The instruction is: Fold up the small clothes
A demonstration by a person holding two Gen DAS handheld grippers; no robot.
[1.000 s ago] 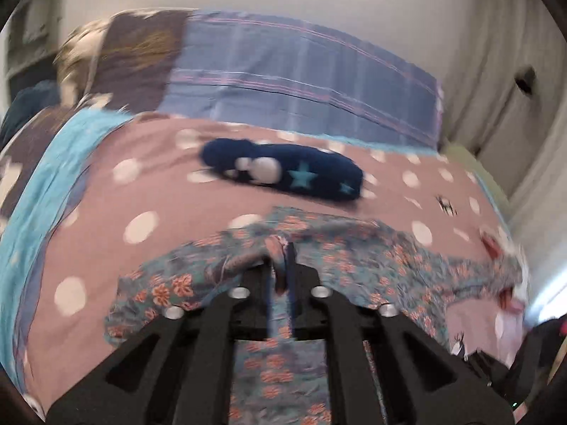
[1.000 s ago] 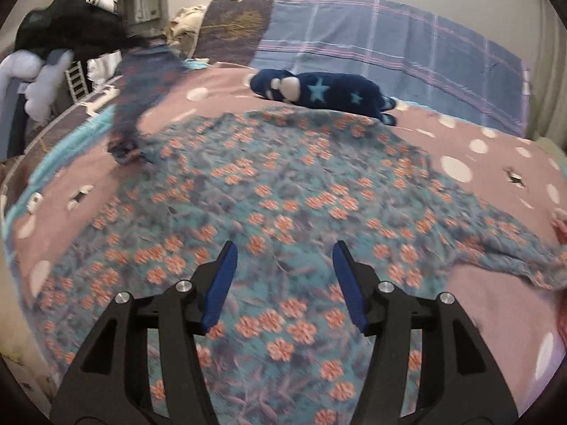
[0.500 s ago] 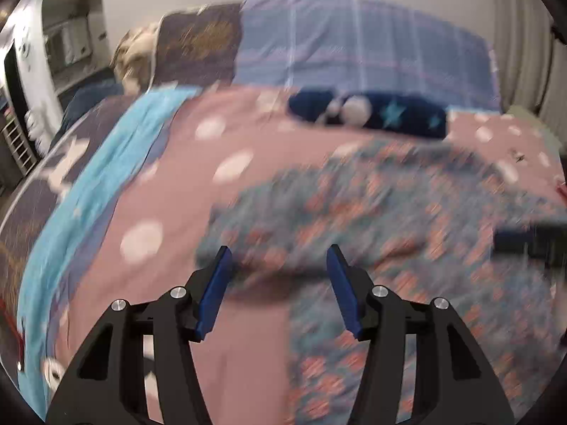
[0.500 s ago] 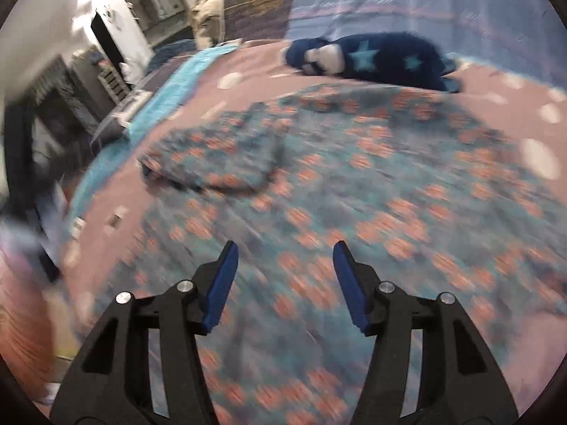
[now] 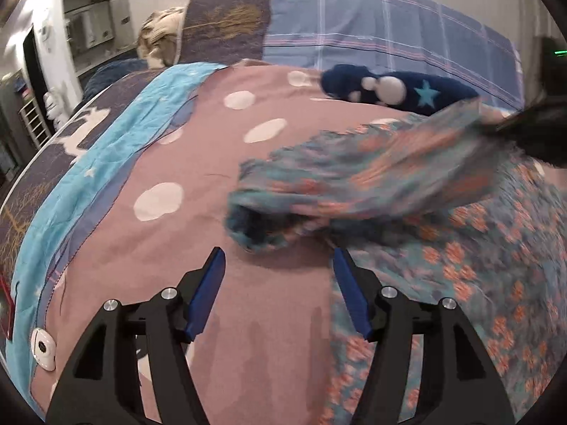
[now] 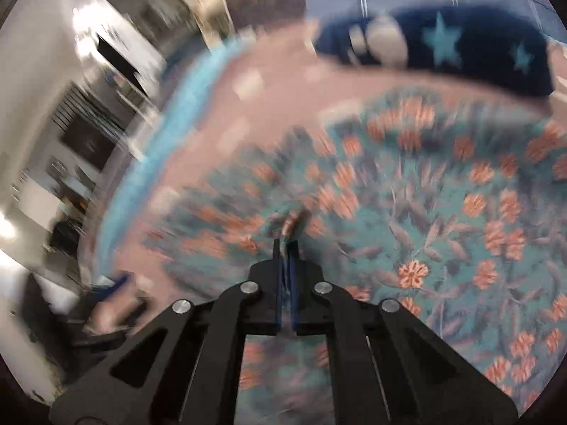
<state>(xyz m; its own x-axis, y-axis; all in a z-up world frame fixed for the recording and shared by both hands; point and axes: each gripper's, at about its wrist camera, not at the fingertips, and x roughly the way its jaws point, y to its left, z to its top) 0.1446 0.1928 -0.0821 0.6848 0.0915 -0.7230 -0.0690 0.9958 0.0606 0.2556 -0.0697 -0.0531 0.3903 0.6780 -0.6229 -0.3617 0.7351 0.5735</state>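
The floral garment (image 5: pixel 407 184) lies on the pink dotted bedspread (image 5: pixel 149 233), its sleeve lifted. The right gripper (image 6: pixel 286 244) has just clamped a pinch of it (mid-fold, apparently); the left gripper (image 5: pixel 278 272), jaws just widening, holds nothing. Next, the sleeve likely needs carrying across the body.

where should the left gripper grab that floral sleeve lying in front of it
Judging by its pose, take the floral sleeve at its open cuff, coming from the near side. The cuff bunches up off the blanket, just ahead of the open left gripper.
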